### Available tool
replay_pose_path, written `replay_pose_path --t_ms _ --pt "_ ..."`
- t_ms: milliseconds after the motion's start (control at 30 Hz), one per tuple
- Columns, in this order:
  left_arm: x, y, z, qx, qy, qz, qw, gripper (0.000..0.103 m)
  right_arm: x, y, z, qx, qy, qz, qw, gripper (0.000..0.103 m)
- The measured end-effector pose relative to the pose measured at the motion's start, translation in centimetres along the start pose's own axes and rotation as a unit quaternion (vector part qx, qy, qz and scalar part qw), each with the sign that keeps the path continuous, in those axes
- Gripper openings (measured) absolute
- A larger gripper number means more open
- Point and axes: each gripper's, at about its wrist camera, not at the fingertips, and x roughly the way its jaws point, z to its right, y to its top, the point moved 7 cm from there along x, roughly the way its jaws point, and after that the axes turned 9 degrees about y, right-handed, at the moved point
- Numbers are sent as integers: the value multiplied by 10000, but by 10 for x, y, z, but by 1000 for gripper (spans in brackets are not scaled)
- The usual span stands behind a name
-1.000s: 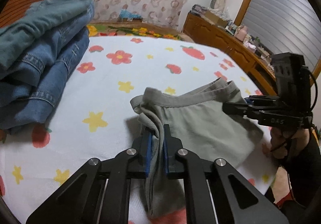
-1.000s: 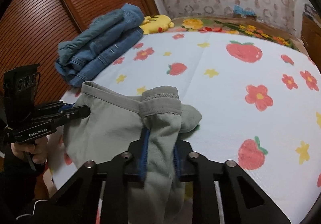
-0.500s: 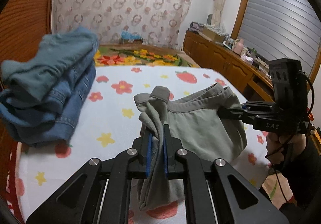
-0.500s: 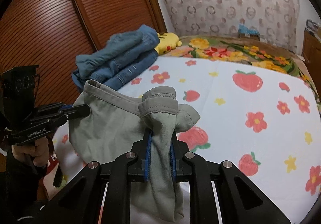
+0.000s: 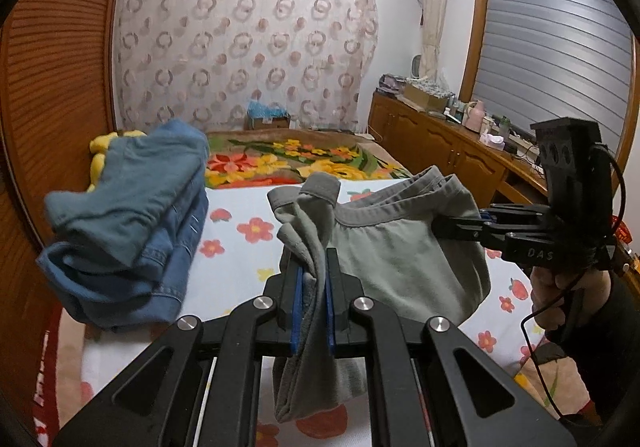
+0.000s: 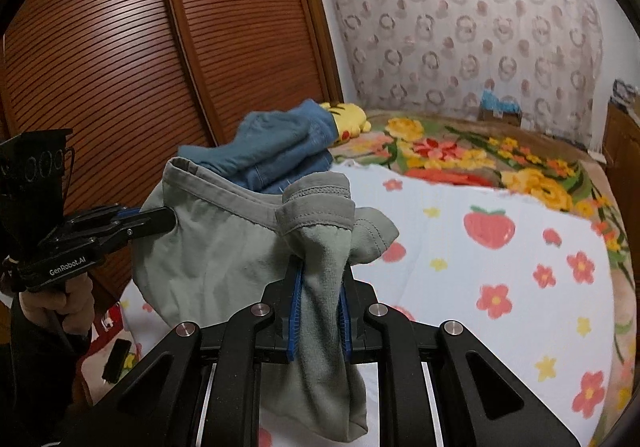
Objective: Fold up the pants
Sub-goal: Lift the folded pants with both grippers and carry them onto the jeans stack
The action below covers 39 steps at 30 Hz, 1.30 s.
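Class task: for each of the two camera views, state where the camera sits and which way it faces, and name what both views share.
Left wrist: sits on the left gripper, facing along its fingers over the bed toward the curtain; the right gripper and its hand show.
Right wrist: sits on the right gripper, facing the wooden doors; the left gripper and its hand show.
Shared: grey pants, folded jeans.

pants point(image 5: 400, 267) hem below frame, dresser clutter point(image 5: 460, 107) indistinct

Grey-green pants point(image 5: 392, 259) hang bunched in the air above the bed; ribbed waistband uppermost, stretched sideways.
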Motion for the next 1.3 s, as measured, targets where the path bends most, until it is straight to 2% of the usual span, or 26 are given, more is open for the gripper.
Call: replay_pose_path --t_ms 333,633,867,1300 --pt "-5 3 -13 -36 189 114 9997 10 2 13 -10 -250 86 45 9996 16" --pt "9 7 -33 -230 321 50 9992 10 31 33 -6 -371 293 -95 9988 16" --pt "17 34 -59 -349 507 172 9980 10 59 78 6 -557 429 -155 9974 15" --pt "41 67 -122 -601 991 341 9927 10 142 164 18 -1194 623 -261 9905 15"
